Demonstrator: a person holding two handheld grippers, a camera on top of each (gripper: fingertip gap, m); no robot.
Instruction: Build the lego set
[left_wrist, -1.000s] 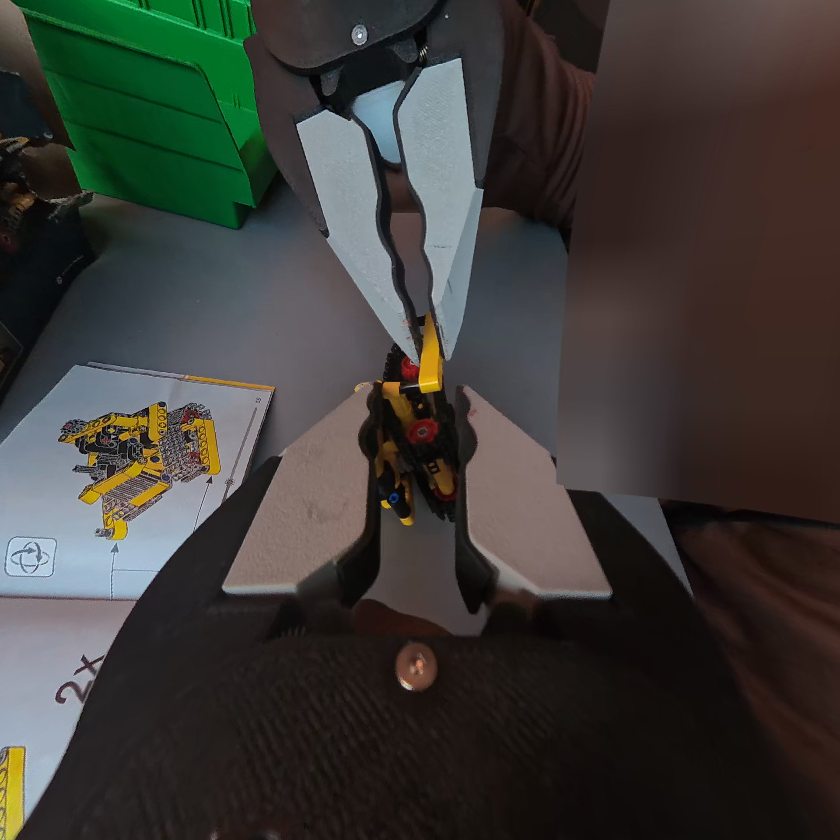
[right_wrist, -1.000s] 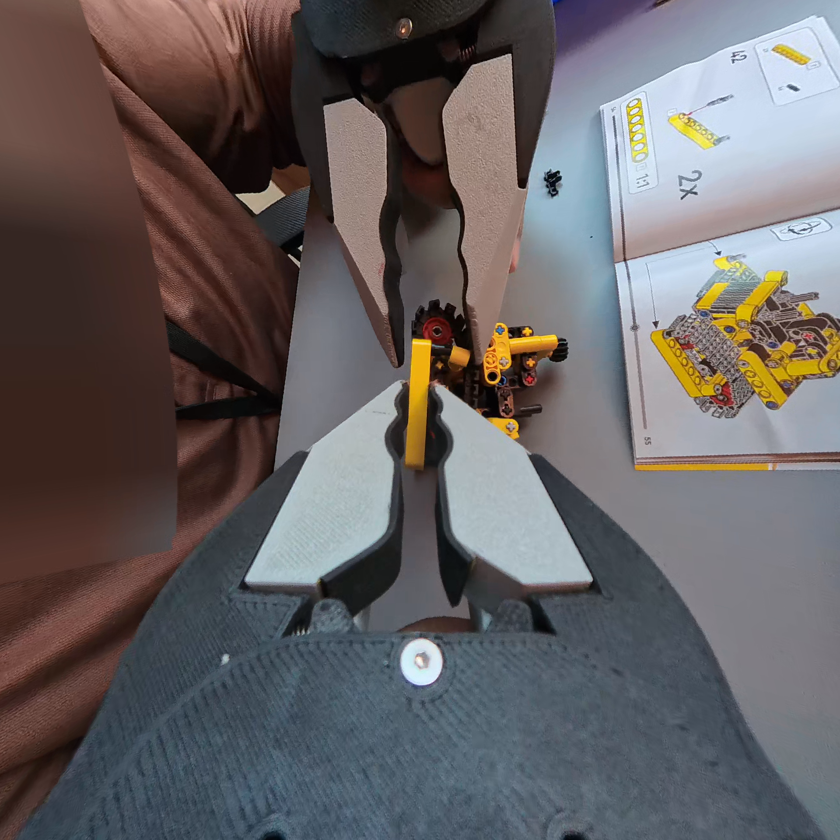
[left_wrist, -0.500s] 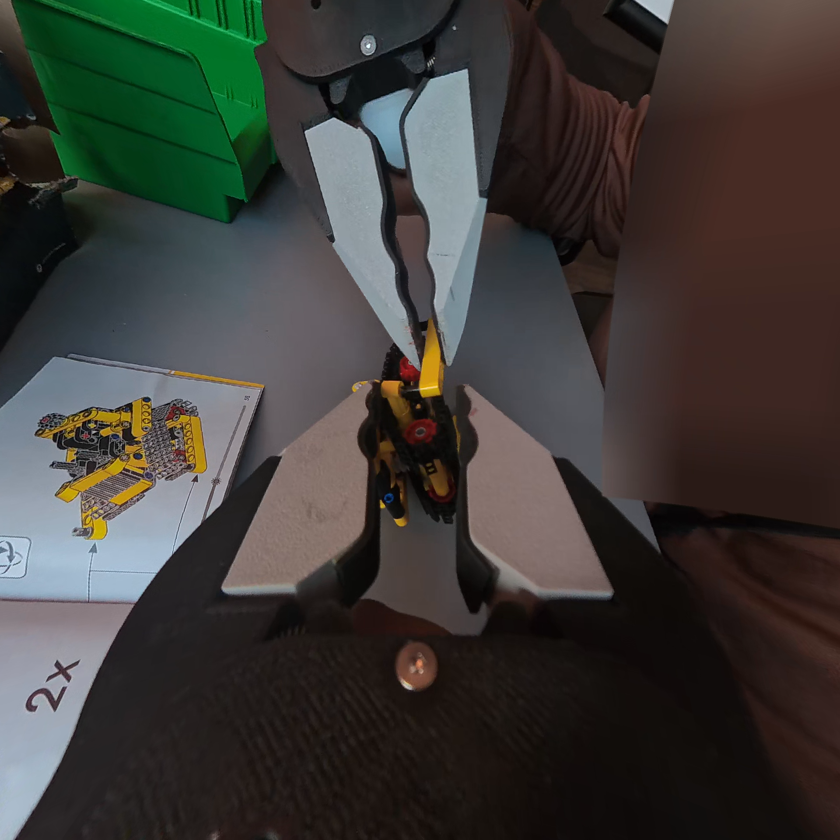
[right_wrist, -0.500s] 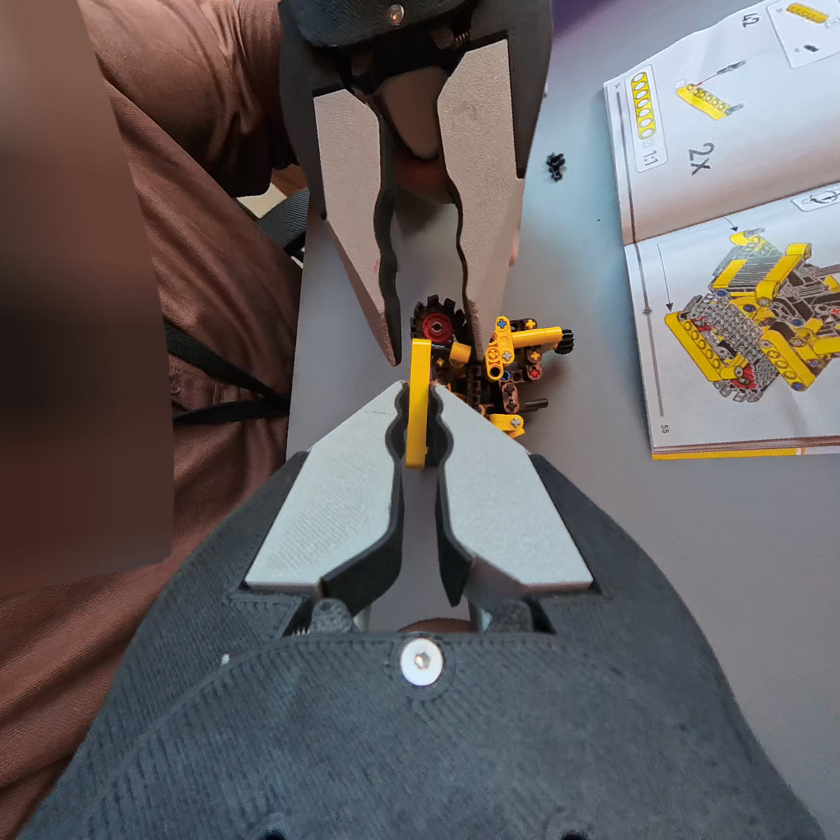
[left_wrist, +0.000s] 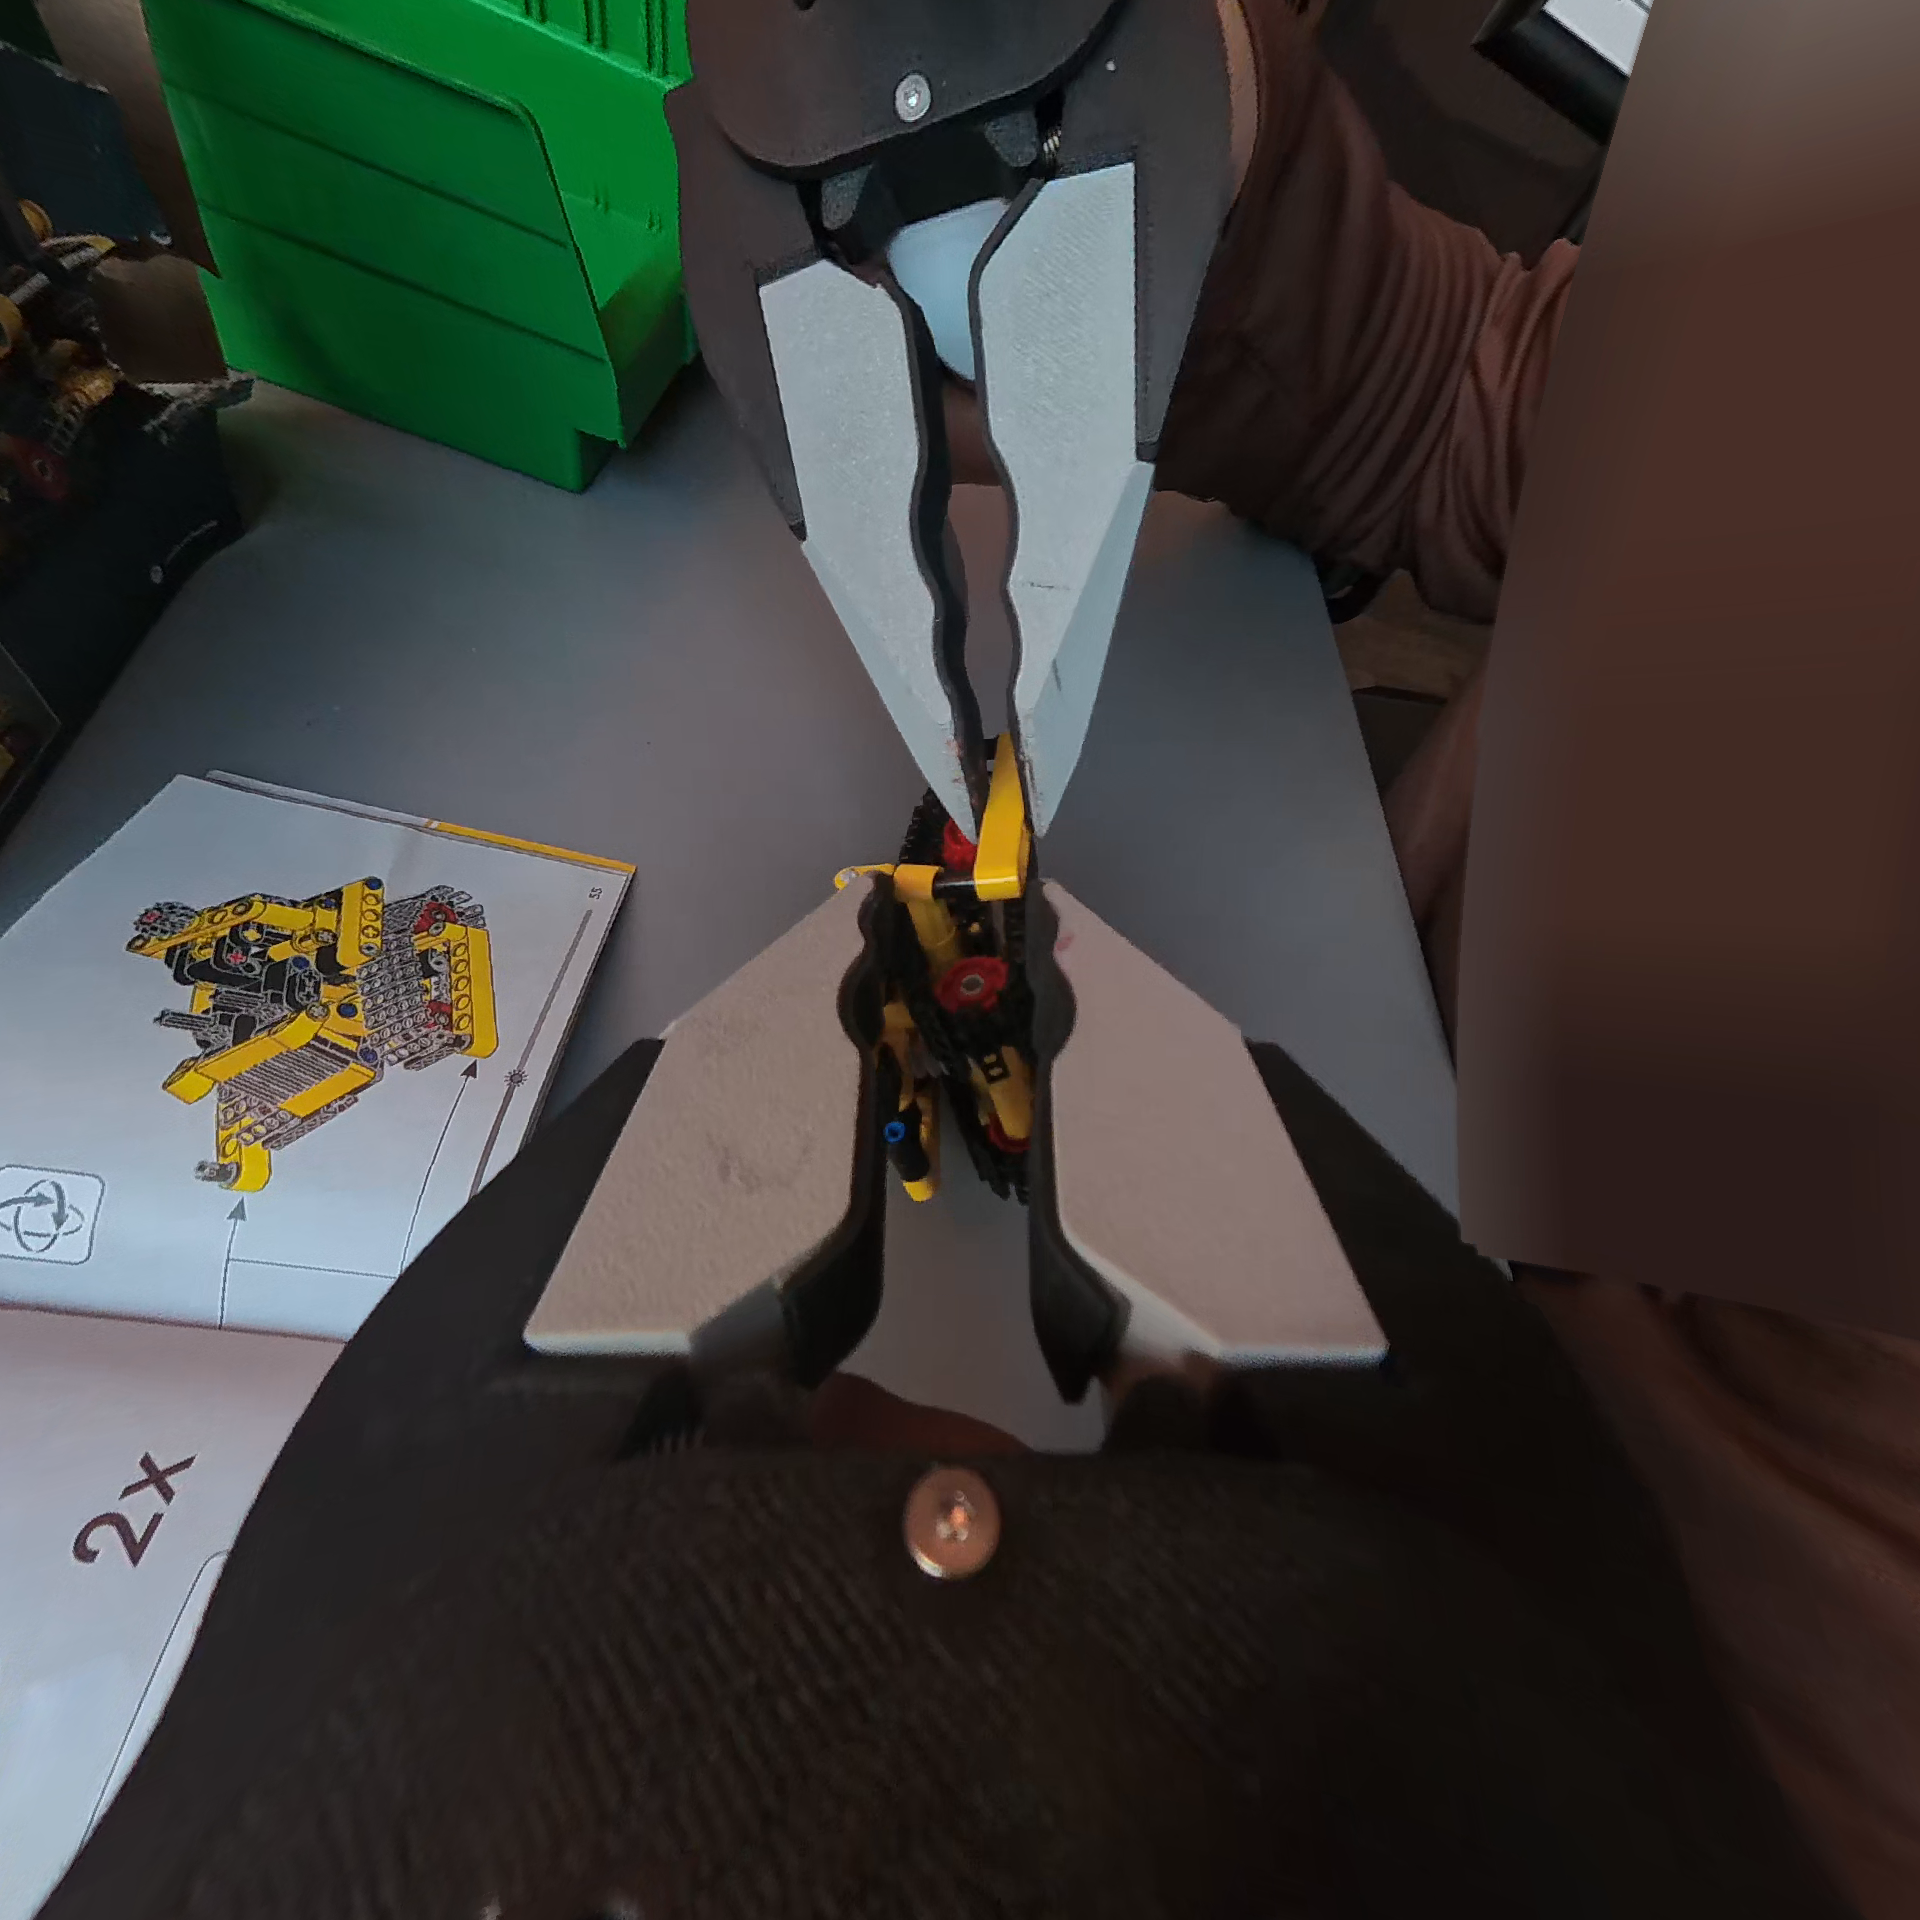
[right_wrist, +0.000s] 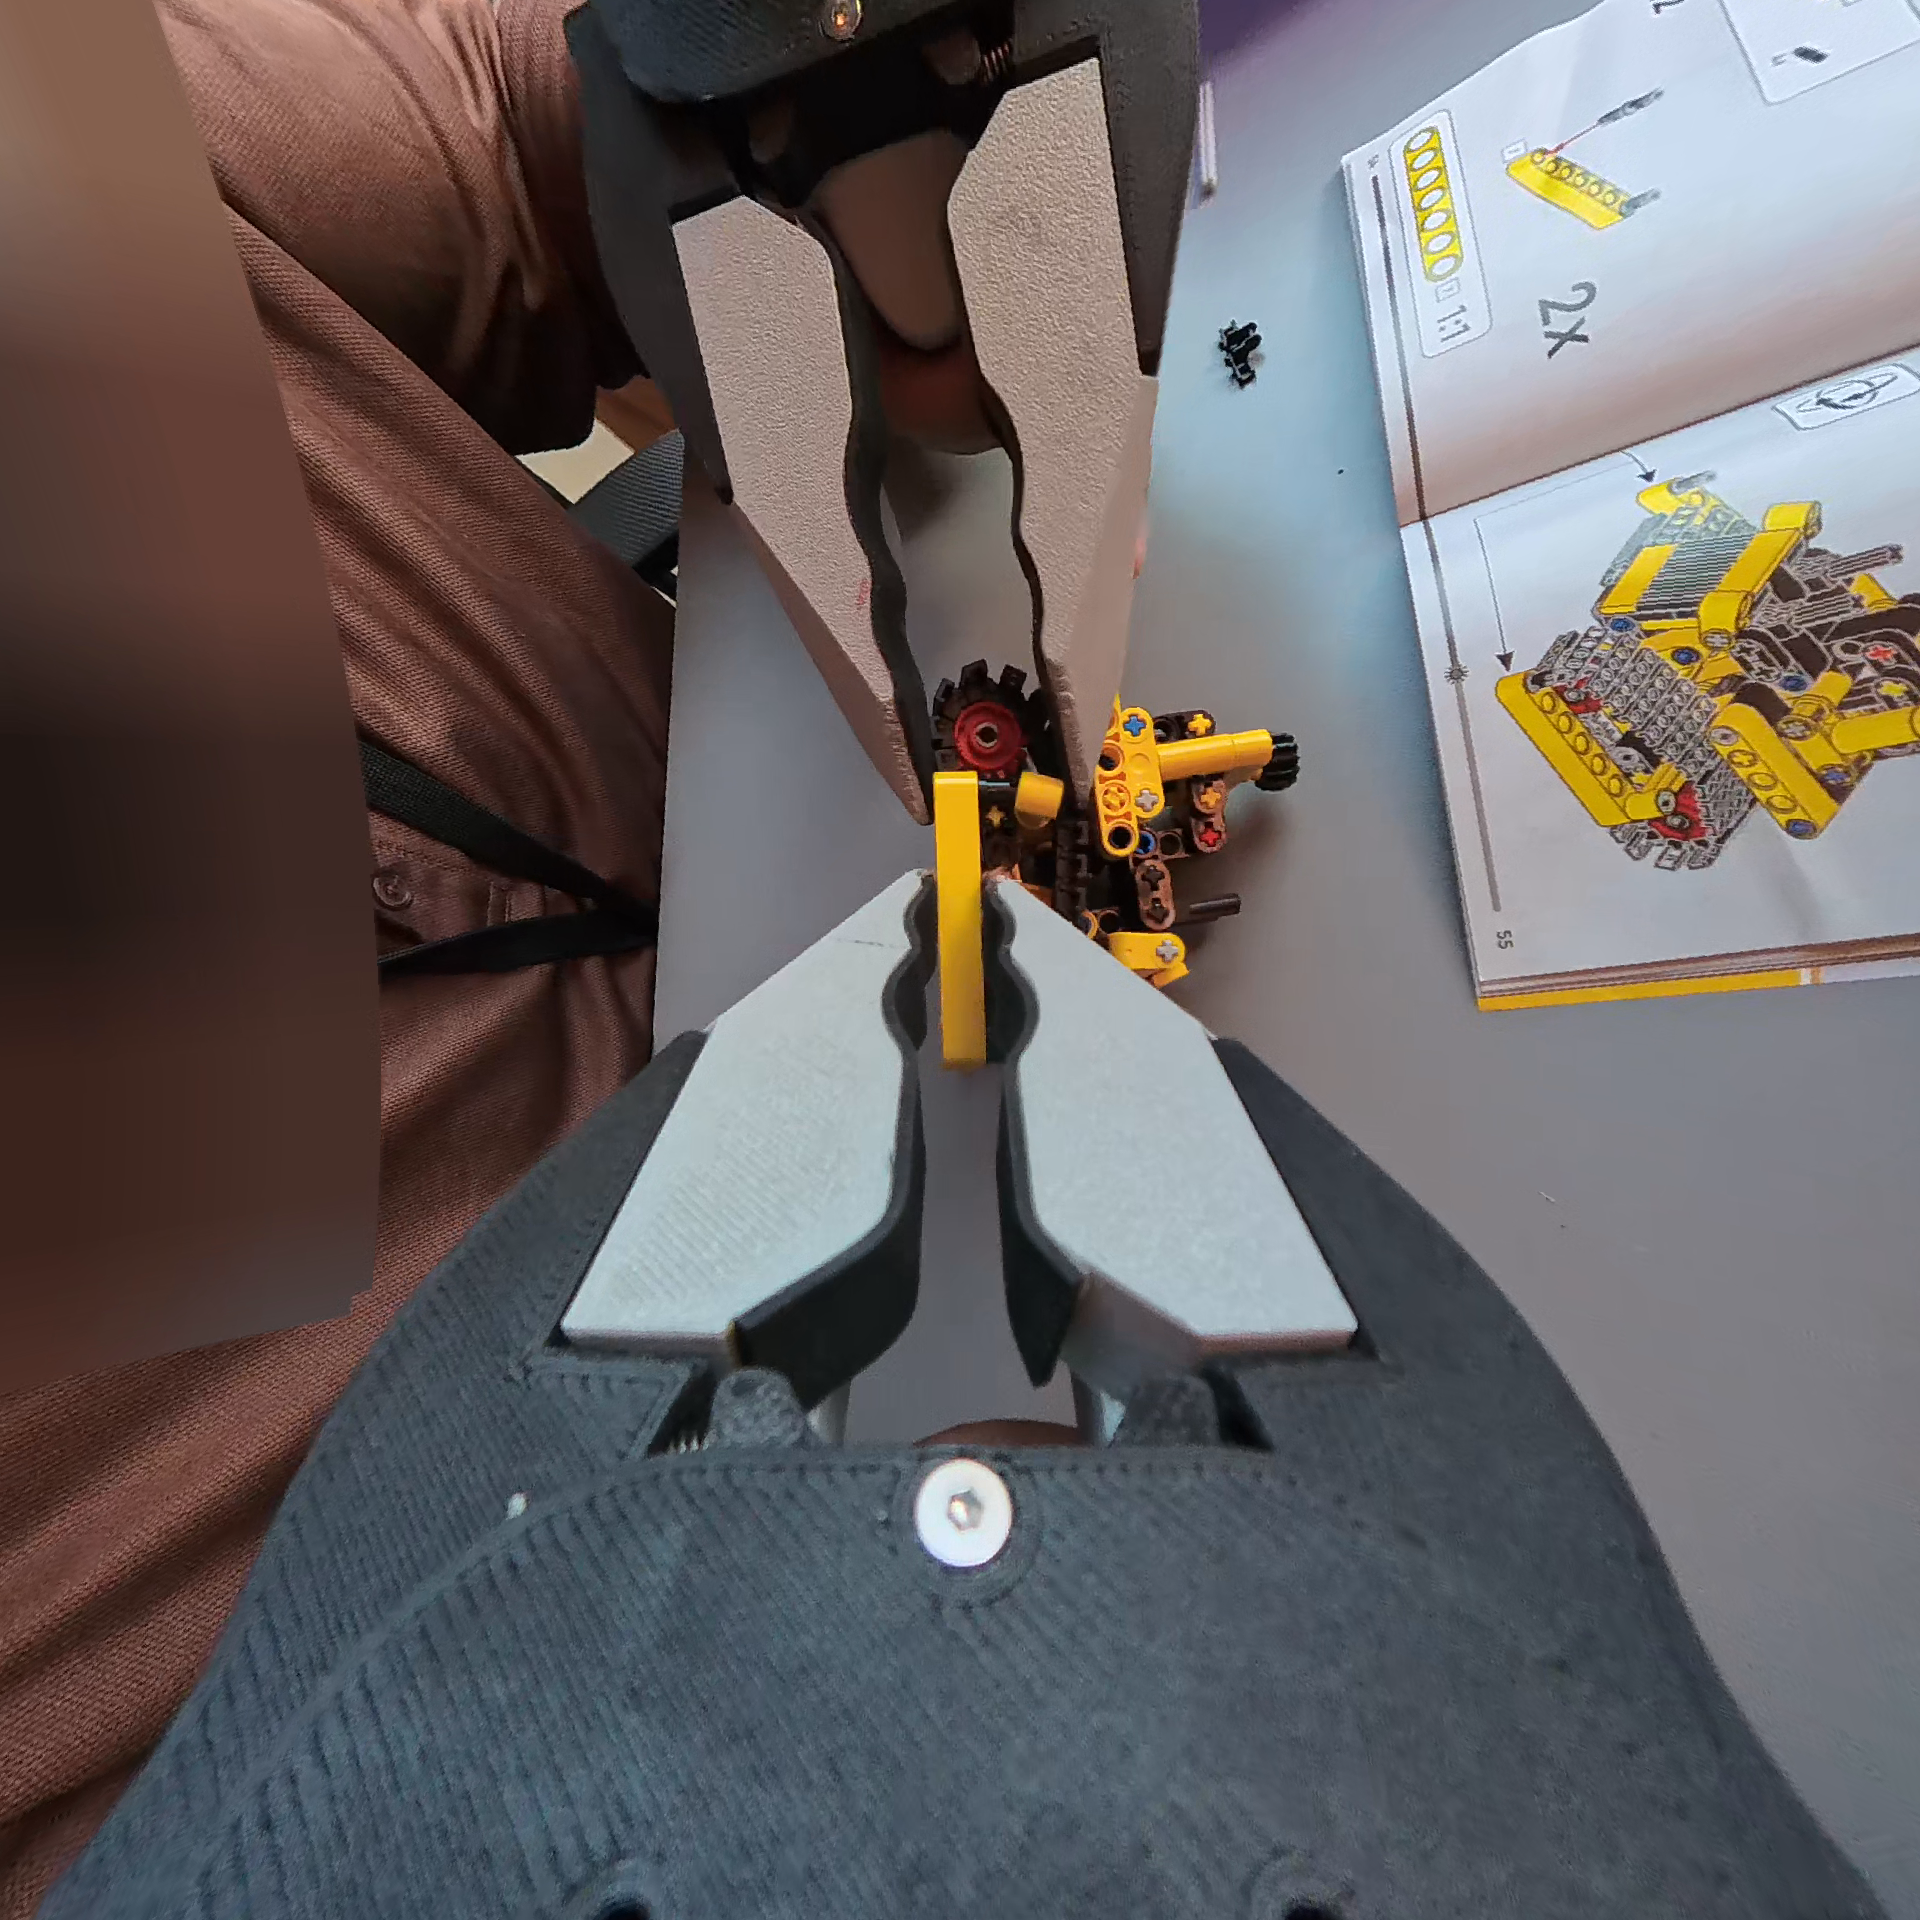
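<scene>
Left gripper (left_wrist: 951, 1039) clamps the small yellow-and-black plastic lego assembly (left_wrist: 961, 1023) above the grey table (left_wrist: 520, 644); right gripper (right_wrist: 961, 914) pinches the flat yellow plastic beam (right_wrist: 958, 914) edgewise against it. Light, rigid, slippery pieces: grip flat faces.

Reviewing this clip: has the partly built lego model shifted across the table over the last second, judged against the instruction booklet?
Cannot tell. In the right wrist view the lego model and the instruction booklet keep almost the same spacing; the small shift could be camera motion.

Both grippers (left_wrist: 954, 914) (right_wrist: 958, 883) clamped, tip-to-tip
</scene>
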